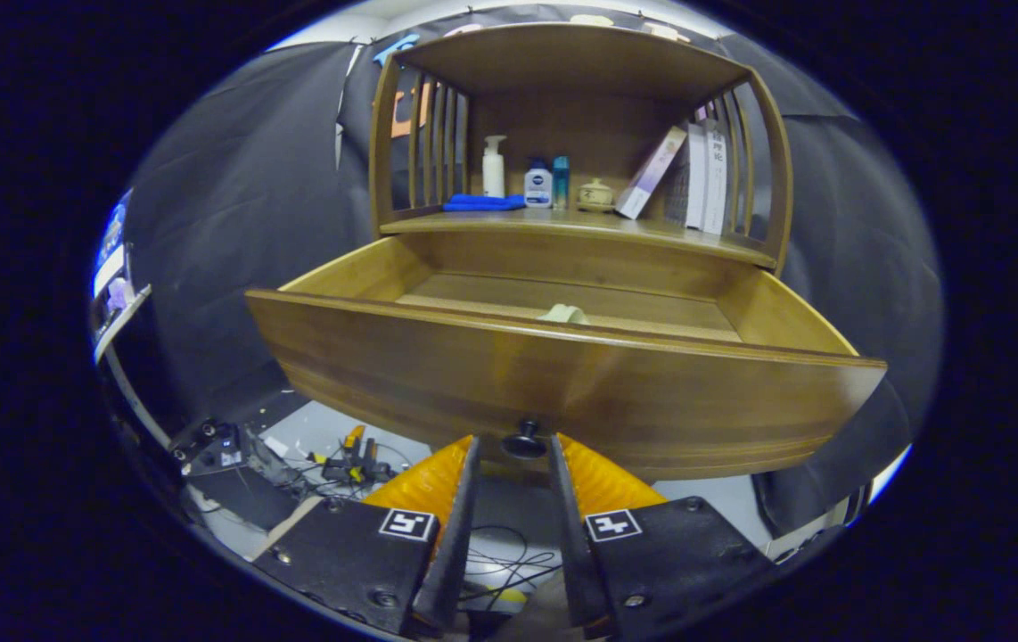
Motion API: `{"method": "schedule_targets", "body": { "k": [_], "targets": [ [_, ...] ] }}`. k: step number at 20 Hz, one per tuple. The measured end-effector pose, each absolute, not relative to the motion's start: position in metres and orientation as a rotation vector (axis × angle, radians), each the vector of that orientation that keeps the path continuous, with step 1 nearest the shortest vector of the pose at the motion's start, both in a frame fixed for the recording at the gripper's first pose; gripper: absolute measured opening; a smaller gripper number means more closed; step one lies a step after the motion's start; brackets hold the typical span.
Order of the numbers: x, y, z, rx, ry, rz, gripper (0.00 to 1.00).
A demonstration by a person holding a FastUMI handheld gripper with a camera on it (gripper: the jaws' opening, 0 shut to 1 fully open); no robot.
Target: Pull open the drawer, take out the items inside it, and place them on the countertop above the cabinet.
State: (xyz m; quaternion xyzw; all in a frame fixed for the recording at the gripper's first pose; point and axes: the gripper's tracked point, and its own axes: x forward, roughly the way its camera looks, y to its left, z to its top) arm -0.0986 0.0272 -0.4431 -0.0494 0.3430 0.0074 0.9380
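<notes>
Wooden drawer (562, 374) is seen pulled open below the countertop (562, 225), one pale item (564, 313) lying inside, its single knob (524, 439) flanked by the gripper's (513, 446) parted, unclenched fingers.

The gripper (514, 443) is seen from behind, levelled forward and held low, its two fingers (466, 481) spread a narrow way apart and running nearly parallel. The fingertips are set either side of a small dark knob (524, 439), which is framed between them. Whether the knob is pressed by both fingers cannot be told.
</notes>
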Motion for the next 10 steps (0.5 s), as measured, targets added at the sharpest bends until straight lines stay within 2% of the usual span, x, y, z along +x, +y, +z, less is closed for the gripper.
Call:
{"method": "schedule_targets", "body": {
  "k": [6,10],
  "targets": [
    [-0.084,0.051,-0.385,-0.080,0.679,0.132,0.75],
    [-0.056,0.044,-0.362,-0.053,0.669,0.109,0.75]
  ]
}}
